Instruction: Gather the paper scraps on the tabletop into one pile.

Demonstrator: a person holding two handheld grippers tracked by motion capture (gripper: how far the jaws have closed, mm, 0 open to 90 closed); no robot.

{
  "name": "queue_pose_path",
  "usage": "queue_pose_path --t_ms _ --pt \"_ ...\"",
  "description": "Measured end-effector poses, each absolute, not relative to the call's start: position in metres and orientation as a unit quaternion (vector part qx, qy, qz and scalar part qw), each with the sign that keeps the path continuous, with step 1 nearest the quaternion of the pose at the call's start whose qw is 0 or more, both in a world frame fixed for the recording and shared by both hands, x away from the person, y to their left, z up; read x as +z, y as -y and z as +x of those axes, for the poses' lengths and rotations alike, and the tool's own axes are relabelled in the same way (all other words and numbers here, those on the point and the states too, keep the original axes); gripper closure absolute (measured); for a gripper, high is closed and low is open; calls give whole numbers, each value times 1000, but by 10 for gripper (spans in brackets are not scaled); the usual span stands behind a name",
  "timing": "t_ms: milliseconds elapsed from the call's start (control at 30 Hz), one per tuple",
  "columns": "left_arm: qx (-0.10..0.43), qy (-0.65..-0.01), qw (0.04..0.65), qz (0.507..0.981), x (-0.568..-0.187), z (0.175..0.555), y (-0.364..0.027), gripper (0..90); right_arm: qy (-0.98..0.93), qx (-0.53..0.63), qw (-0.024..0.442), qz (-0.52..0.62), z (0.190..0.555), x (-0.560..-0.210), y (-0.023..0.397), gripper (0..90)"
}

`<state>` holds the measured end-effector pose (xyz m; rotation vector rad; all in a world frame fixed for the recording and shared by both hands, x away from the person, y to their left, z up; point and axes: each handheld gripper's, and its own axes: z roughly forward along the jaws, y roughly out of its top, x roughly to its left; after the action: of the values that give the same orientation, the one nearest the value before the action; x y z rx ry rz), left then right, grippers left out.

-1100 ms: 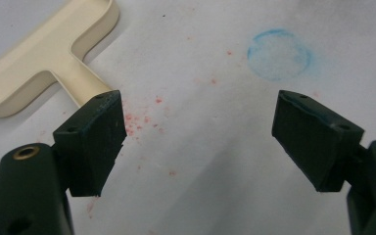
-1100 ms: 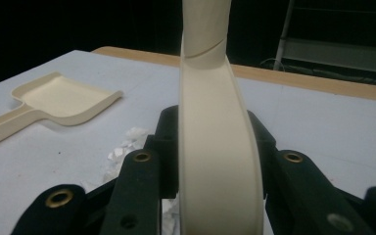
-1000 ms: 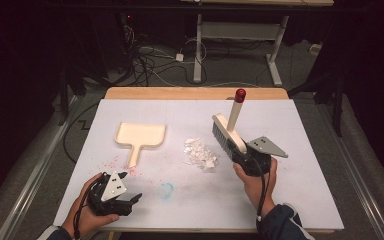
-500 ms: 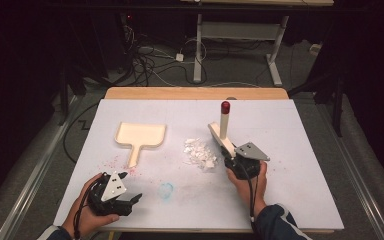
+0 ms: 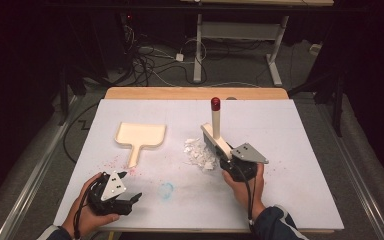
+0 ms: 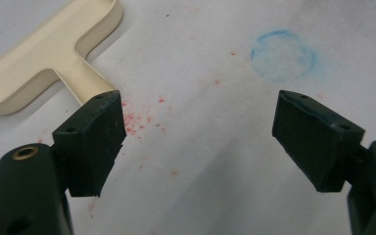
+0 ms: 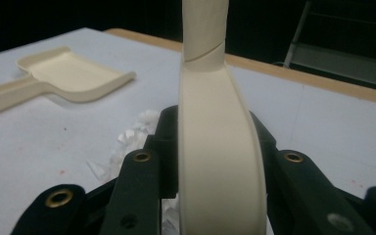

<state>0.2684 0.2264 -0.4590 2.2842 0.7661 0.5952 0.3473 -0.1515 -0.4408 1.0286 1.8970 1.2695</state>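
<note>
Brush (image 5: 216, 134), cream with a red cap at the end of its handle, is held in the right hand-held gripper (image 5: 230, 161), whose two black jaws are closed on the brush body from both sides; in the right gripper view the cream brush (image 7: 220, 161) rises between them. It stands over the middle of the counter (image 5: 300, 150), its head down by the heap of white paper scraps (image 5: 198, 153) and its handle pointing away from the person. The counter is white with a wooden far edge. A cream dustpan (image 5: 139, 137) lies flat to the left of the scraps, well apart from them, its handle towards the person. The left hand-held gripper (image 5: 125, 189) is at the near left corner, its jaws wide apart and holding nothing. Between dustpan handle and this gripper there are small red specks (image 6: 137, 122), and near them a faint blue ring (image 6: 284, 55) is on the counter surface.
</note>
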Motion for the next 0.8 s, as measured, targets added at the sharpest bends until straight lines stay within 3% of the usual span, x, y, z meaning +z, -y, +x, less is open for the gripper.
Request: queue_pose_path --t_ms 167,267,367,600,800 --pt "226 -292 322 872 -459 269 -226 196 -718 537 273 348 345 -423 168 678" --pt "228 -289 325 871 -459 269 -227 196 -743 576 208 270 341 -413 180 678" --pt "221 -294 326 871 -460 270 -227 196 -760 581 177 230 338 -414 183 678" --pt "220 -291 321 874 -460 270 -226 196 -818 540 104 167 341 -445 180 678" --pt "217 -293 320 875 -462 271 -227 196 -846 504 85 154 352 -454 187 677"
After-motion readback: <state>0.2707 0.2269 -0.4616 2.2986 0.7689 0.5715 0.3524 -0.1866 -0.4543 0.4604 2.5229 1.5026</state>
